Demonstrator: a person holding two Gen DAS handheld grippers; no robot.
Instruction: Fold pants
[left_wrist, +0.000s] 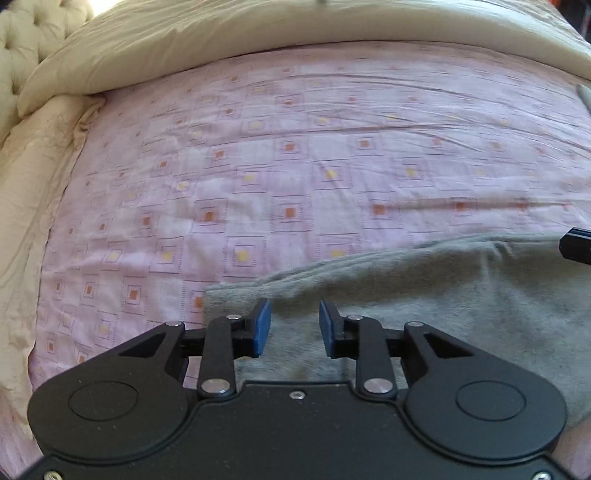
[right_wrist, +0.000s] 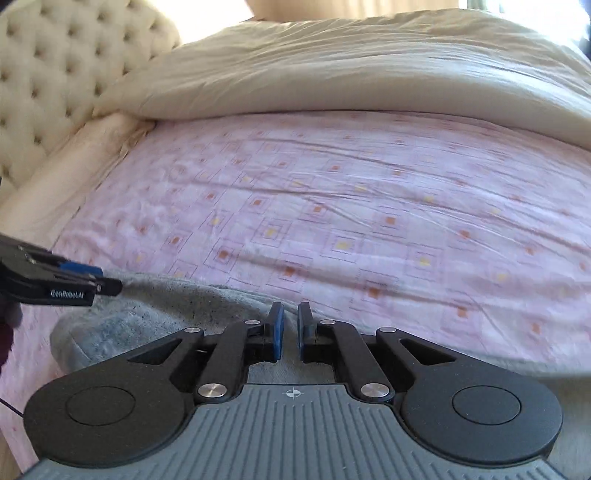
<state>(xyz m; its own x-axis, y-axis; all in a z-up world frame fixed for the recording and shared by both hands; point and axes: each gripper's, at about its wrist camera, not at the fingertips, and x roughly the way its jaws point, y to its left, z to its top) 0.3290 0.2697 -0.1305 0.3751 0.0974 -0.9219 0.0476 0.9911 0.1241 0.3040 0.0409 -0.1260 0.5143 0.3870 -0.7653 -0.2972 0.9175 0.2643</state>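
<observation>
Bright daylight from behind, slight motion blur, fisheye-bent edges.

Pants (left_wrist: 424, 295) lie on the sheet (left_wrist: 295, 166) at the near edge of the bed, toward the right. Duvet (left_wrist: 258, 40) is bunched across the far side, behind the bare sheet. Headboard (right_wrist: 55, 92) stands at far left. Left hand-held gripper (left_wrist: 294, 328) and right hand-held gripper (right_wrist: 290, 330) sit over the pants, left one nearer the pants' left edge.

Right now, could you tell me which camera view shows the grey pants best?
The left wrist view: the grey pants spread broadly across its lower right, with a long edge visible. The right wrist view shows only a rumpled part, mostly hidden behind the gripper's body.
</observation>
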